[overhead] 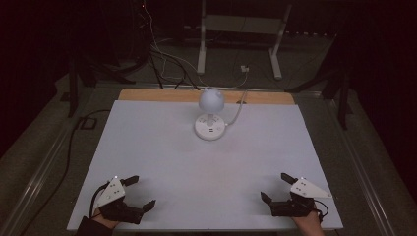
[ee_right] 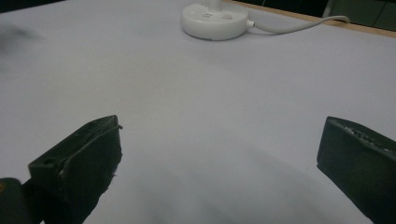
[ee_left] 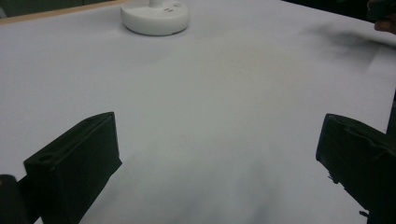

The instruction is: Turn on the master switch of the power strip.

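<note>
Both grippers are resting low at the near edge of the tabletop [overhead: 147, 147], one toward each near corner, which reads as a ready stance with nothing yet in hand. The left gripper [overhead: 139, 192] is sitting by the near left corner with its jaws spread wide and nothing between them; the right gripper [overhead: 276, 188] is mirroring it by the near right corner, also gaping wide and holding nothing. Both are pointing inward and forward, toward the one object on the surface, so I judge that a reach for it is what is being prepared (either hand would have to travel most of the table's depth).

That object is a small white desk lamp [overhead: 211, 112], standing upright near the middle of the far edge, well apart from both grippers. It is showing a rounded dome shade on a short stem over a flat round base [ee_right: 215, 19]; the base is carrying a few small marks on top, perhaps buttons or ports, too small to tell. A white cord [ee_right: 299, 25] is leaving the base and trailing off over the far edge, which likely explains why the lamp is parked there. The shade is looking unlit in this dim room.
</note>
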`<state>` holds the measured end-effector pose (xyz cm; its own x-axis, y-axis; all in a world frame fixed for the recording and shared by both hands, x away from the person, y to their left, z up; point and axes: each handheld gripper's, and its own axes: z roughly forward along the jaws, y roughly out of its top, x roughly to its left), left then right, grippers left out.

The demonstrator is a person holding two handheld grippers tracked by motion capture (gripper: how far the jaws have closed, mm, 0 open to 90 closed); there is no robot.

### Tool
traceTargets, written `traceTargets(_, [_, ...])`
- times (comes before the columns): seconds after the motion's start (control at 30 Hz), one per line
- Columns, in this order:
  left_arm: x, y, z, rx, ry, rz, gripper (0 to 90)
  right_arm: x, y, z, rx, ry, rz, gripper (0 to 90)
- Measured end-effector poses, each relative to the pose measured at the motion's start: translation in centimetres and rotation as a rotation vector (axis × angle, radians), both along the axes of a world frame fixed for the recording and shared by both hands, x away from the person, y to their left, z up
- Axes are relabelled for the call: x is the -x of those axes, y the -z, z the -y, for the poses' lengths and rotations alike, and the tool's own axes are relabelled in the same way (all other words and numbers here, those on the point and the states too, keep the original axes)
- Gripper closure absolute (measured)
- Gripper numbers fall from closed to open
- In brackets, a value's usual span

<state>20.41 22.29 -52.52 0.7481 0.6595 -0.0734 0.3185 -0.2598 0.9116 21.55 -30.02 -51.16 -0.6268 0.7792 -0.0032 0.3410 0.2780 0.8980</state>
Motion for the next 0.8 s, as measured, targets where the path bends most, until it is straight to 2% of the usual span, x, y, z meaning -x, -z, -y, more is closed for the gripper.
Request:
traceTargets(0.1, [0.05, -0.07, 0.06, 0.0, 0.006, 0.003, 0.0, 0.04, -0.04, 0.02, -0.003, 0.002, -0.005, 0.0])
traceTargets(0.23, [0.03, 0.04, 0.04, -0.004, 0.009, -0.014, 0.1, 0.12, -0.21, 0.09, 0.0, 0.014, 0.005, 0.0])
traceTargets(0.3, [0.02, 0.09, 0.13, -0.011, 0.016, -0.017, 0.1, 0.15, -0.25, -0.06, 0.022, 0.021, 0.007, 0.0])
traceTargets(0.43, [0.05, 0.05, 0.19, -0.008, 0.03, -0.015, 0.1, 0.16, -0.24, -0.1, 0.03, 0.02, 0.008, 0.0])
traceTargets(0.5, [0.12, 0.0, 0.15, -0.005, 0.03, -0.013, 0.1, 0.17, -0.33, -0.08, 0.019, 0.013, -0.01, 0.0])
traceTargets(0.63, [0.11, -0.11, 0.07, 0.0, 0.027, -0.012, 0.1, 0.19, -0.46, -0.18, 0.02, 0.012, -0.009, 0.0])
traceTargets(0.8, [0.15, -0.15, 0.26, -0.005, 0.026, -0.01, 0.1, 0.06, -0.5, -0.2, -0.008, 0.002, -0.029, 0.0])
